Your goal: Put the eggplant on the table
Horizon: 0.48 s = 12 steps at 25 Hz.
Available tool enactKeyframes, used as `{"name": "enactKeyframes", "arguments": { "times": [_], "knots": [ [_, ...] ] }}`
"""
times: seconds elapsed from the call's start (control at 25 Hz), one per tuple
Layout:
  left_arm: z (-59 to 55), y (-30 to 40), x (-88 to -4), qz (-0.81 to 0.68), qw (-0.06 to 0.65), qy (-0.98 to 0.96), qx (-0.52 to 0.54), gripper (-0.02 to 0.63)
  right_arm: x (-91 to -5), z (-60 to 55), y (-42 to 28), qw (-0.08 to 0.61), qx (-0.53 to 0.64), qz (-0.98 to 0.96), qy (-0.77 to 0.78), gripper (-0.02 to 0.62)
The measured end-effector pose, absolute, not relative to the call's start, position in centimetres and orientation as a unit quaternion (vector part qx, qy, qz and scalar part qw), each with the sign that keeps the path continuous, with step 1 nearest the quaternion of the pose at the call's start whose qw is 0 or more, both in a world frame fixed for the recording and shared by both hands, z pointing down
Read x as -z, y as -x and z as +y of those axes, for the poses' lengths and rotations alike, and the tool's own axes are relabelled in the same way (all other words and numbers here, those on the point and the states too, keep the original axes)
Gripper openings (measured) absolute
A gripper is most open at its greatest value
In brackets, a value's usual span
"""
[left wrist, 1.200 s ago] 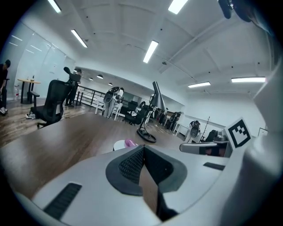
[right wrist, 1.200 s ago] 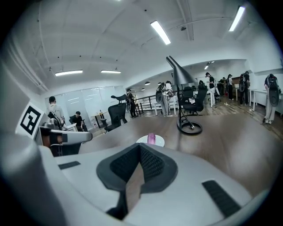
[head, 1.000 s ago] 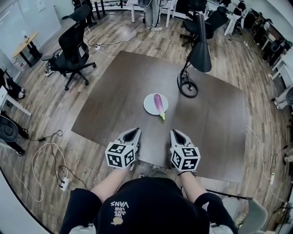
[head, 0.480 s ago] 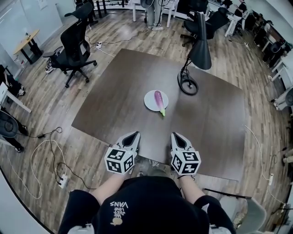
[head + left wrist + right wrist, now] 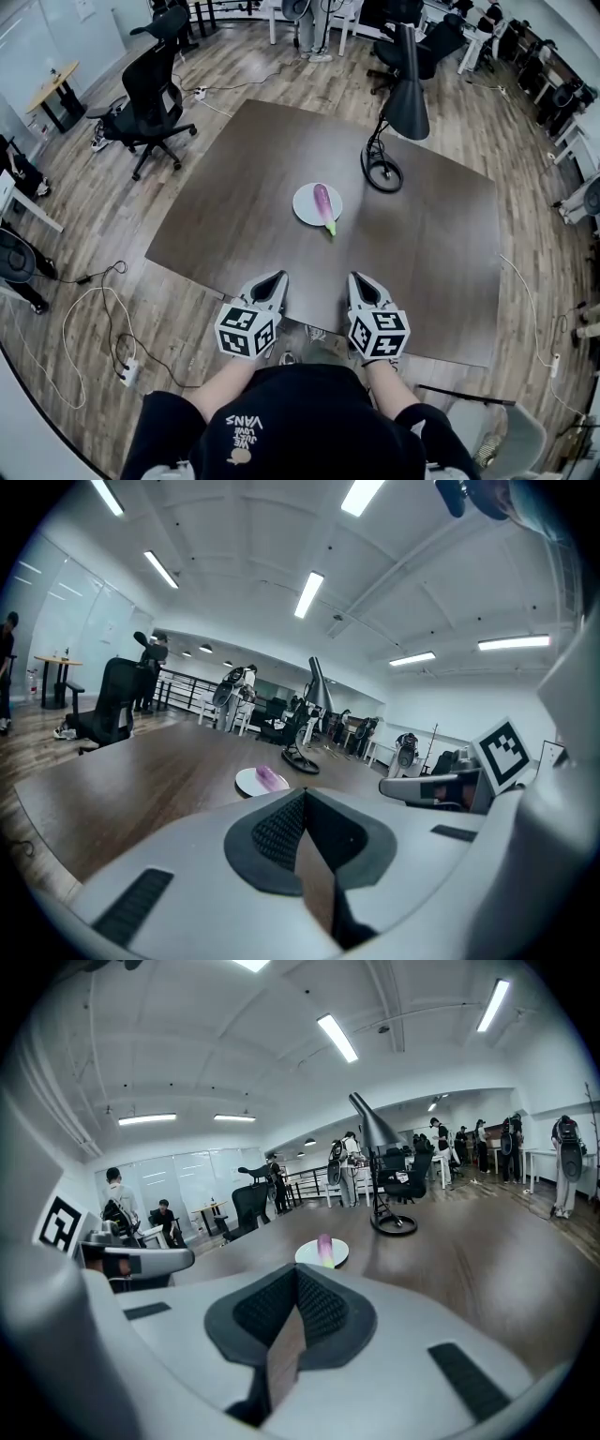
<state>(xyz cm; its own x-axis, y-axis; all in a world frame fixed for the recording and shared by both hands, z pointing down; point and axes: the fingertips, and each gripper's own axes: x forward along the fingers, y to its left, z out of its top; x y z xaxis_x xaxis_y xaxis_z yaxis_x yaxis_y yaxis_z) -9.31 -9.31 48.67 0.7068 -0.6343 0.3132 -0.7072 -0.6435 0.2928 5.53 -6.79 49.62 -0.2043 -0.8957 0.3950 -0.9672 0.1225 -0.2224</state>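
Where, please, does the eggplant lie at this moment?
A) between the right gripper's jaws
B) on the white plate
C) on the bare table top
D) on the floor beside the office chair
B: the eggplant lies on the white plate in the middle of the table, while the left gripper and the right gripper are at the near edge, jaws together and empty.

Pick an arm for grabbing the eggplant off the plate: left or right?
Right, marginally: right claw sits slightly nearer the eggplant than left claw, with it dead ahead in its view. Both shut.
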Motion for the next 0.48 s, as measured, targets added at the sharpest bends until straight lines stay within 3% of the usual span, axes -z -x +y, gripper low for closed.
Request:
{"name": "enactKeyframes", "arguments": {
  "times": [0.48],
  "knots": [
    [-9.72,8.96,-48.75,-0.374,0.200,-0.901,-0.092,0.011,-49.61,-7.20,-5.66,0.082,-0.217,-0.747,-0.623,0.018]
  ]
}}
